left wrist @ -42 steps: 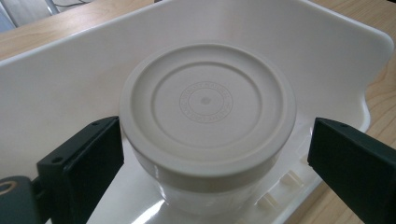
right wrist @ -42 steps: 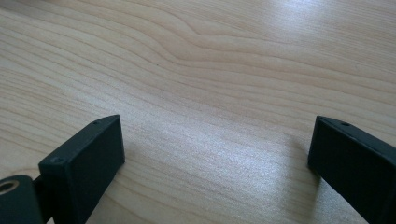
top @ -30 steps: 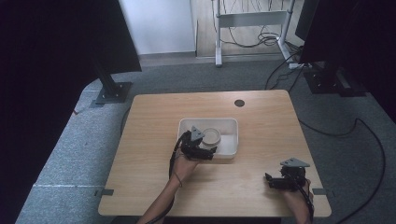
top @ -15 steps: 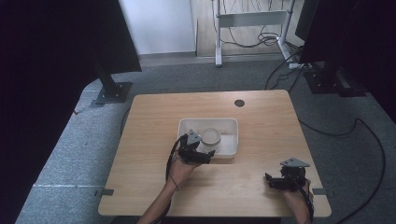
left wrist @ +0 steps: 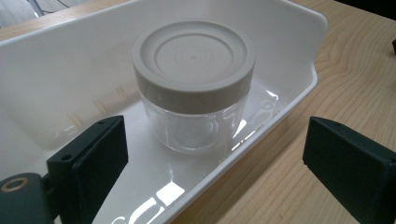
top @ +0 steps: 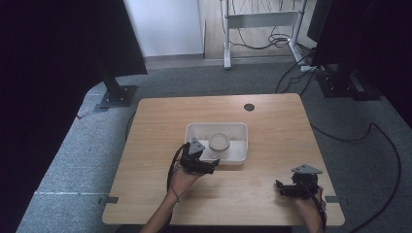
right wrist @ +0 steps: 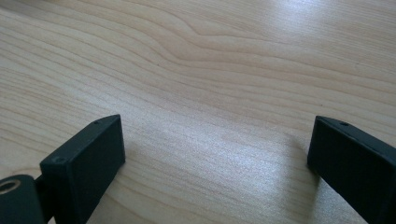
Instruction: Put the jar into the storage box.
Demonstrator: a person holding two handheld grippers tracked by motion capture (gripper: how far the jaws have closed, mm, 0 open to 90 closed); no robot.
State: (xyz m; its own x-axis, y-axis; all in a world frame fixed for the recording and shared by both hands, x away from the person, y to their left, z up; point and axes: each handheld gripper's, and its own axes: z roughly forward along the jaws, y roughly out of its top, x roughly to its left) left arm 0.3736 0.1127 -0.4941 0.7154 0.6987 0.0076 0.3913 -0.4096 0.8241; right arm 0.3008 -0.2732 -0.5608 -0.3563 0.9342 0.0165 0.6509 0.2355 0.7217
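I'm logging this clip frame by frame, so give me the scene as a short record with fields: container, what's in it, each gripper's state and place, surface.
container: white tray, on the table, open top
contents: clear jar with a beige screw lid, upright in the tray
left gripper: open, at the tray's near rim, aimed at the jar, not touching it
right gripper: open, low over bare wood near the table's near right corner, holding nothing
surface: light wooden table
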